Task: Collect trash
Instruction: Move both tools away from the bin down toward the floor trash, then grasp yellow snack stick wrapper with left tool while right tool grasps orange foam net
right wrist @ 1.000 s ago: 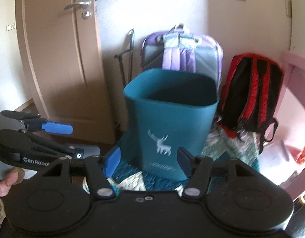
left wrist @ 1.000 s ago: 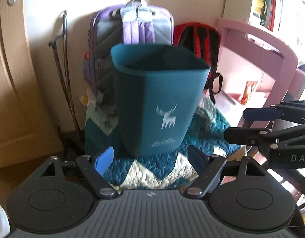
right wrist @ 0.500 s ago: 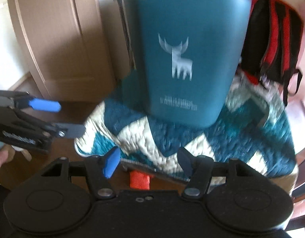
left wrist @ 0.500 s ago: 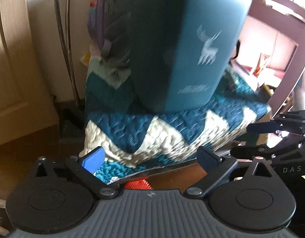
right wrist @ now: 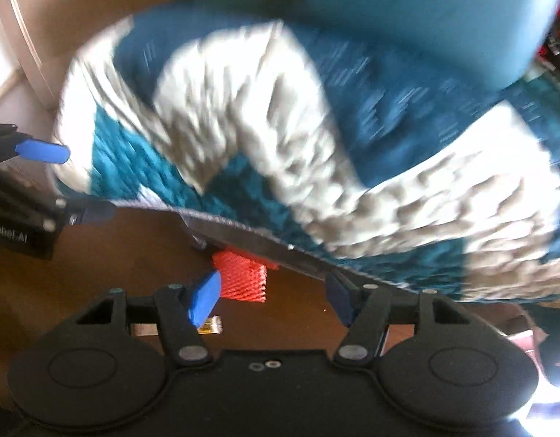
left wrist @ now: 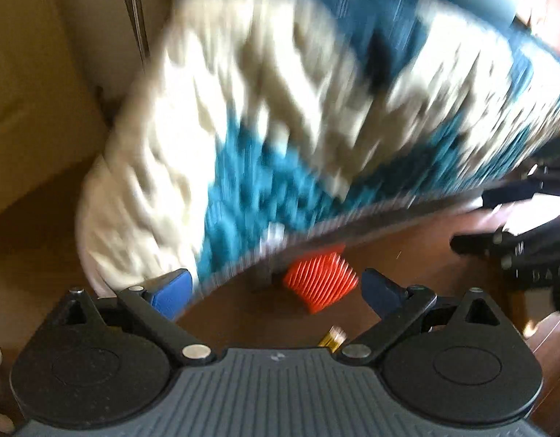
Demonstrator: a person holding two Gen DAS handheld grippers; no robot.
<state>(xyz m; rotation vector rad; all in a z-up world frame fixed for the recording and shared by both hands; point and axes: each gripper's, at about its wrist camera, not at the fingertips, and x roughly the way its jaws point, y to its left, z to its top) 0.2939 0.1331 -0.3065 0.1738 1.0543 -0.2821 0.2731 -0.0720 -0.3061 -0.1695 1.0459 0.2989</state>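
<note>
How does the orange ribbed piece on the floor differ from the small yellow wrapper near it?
The orange ribbed piece is clearly larger; the yellow wrapper is small and flat. The orange piece is a bright mesh with raised ridges; the wrapper looks smooth, with some print too blurred to read. The orange piece lies partly under the edge of the quilted seat; the wrapper lies out in the open. Both rest on the brown floor.

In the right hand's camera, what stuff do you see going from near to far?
Right gripper → yellow wrapper on the floor → red netted piece → blue and white quilt → teal bin.
</note>
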